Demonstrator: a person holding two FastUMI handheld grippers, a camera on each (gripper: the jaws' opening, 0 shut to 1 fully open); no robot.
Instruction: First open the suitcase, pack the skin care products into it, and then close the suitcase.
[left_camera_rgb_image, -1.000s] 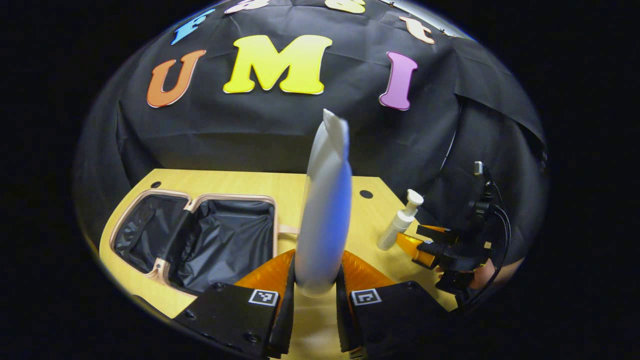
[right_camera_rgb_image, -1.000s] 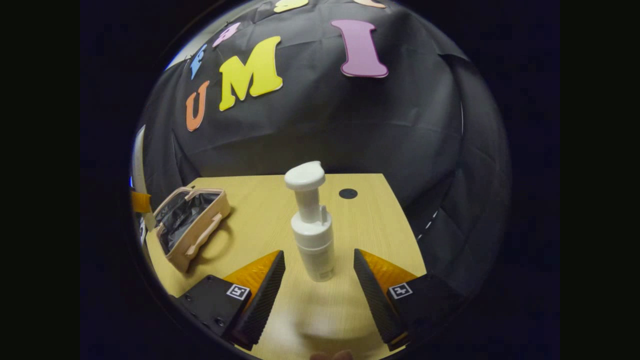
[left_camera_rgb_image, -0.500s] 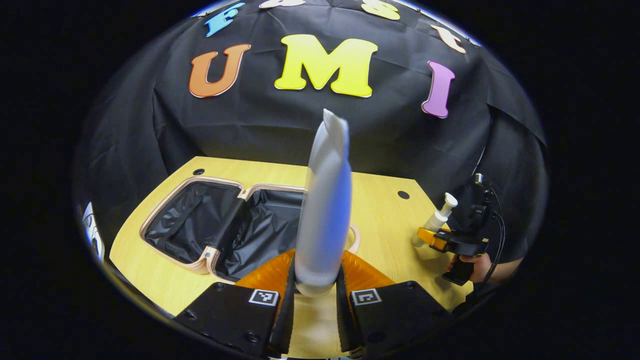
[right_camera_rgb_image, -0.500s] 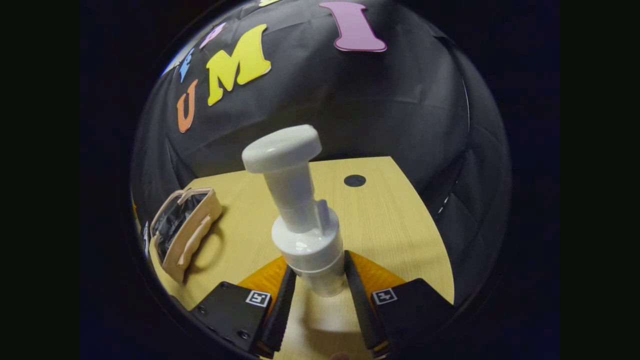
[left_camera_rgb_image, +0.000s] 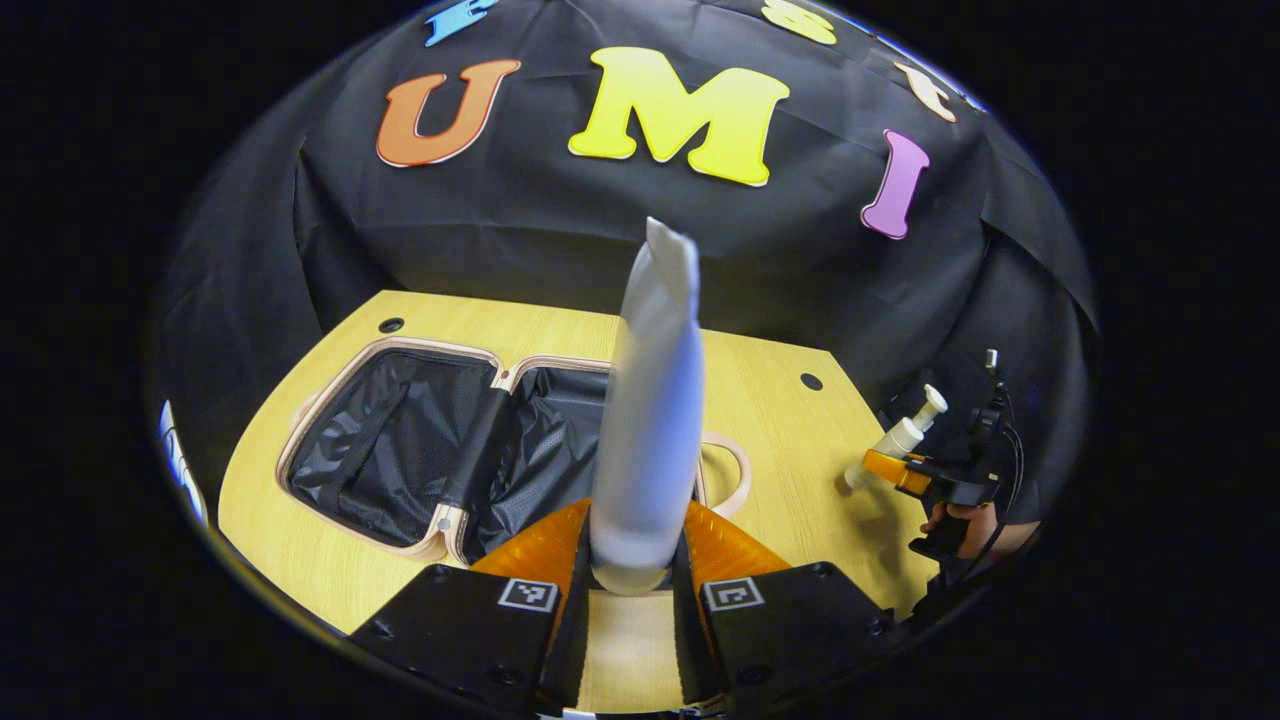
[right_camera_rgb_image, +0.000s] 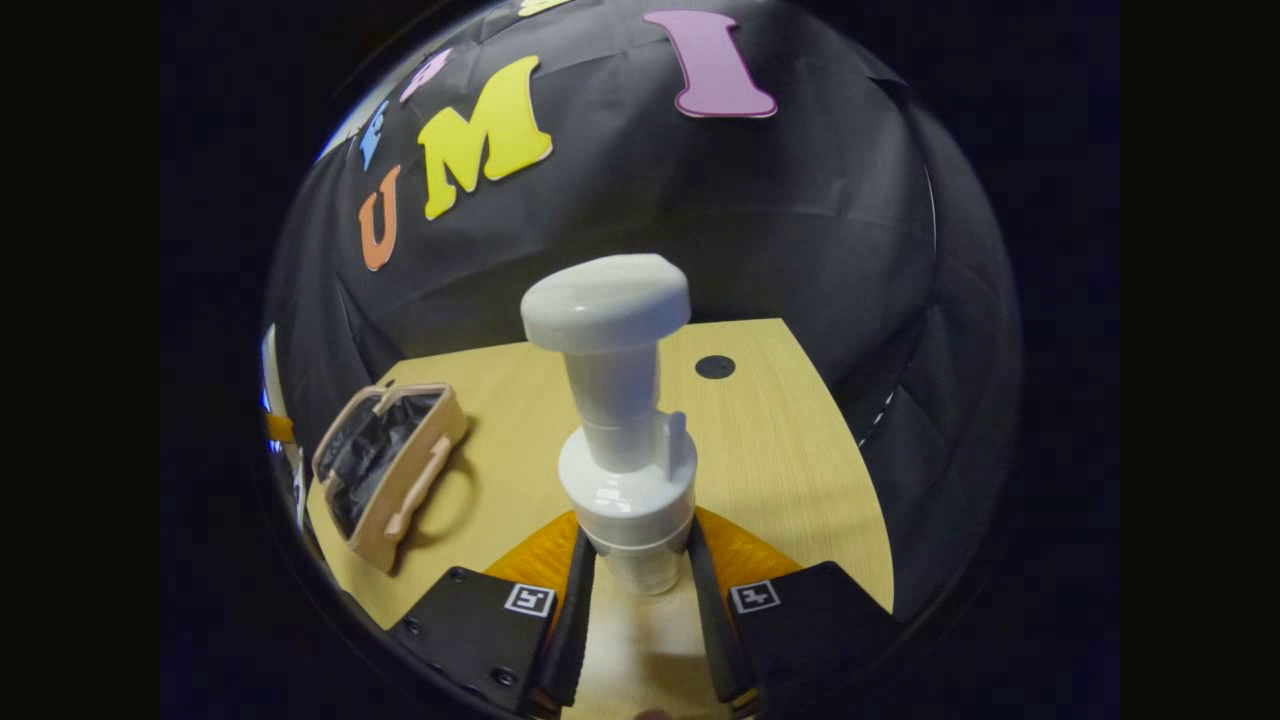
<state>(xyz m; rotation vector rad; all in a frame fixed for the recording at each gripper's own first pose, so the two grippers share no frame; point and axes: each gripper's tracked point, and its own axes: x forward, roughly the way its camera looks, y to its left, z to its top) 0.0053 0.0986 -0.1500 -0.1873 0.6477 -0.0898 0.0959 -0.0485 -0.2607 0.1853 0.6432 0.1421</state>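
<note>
Closest in the left gripper view, the left gripper (left_camera_rgb_image: 630, 590) had its jaws clenched on the base of a pale tube (left_camera_rgb_image: 650, 420), both fingers (left_camera_rgb_image: 545, 555) pressing its sides. The tube stood up along the fingers, its flat crimped end at the top, and it was blurred a little. Just beyond it on the wooden bench (left_camera_rgb_image: 780, 440) lay the suitcase (left_camera_rgb_image: 440, 440), opened flat, both halves showing black lining inside a tan rim, with its looped handle (left_camera_rgb_image: 725, 470) poking out on the side nearer the tube. The tube hung in front of the suitcase's nearer half; whether it was above it or short of it could not be told. Farther off, at the bench's right edge, the right gripper (left_camera_rgb_image: 890, 470) was held by a hand (left_camera_rgb_image: 965, 525), with a white pump bottle (left_camera_rgb_image: 895, 440) tilted in its grasp.

In the right gripper view, the right gripper (right_camera_rgb_image: 640, 590) had its jaws grasping that pump bottle (right_camera_rgb_image: 625, 430) low on its body, a finger pressed to each side. The bottle's broad cap rose towards the camera, and the nozzle pointed to the right. Past it, on the bench (right_camera_rgb_image: 780, 470), the suitcase (right_camera_rgb_image: 385, 470) sat well apart to the left, seen edge-on with its lining showing. A dark round hole (right_camera_rgb_image: 715, 366) marked the bench top near the far edge, and the black cloth wall (right_camera_rgb_image: 700, 220) stood behind.
</note>
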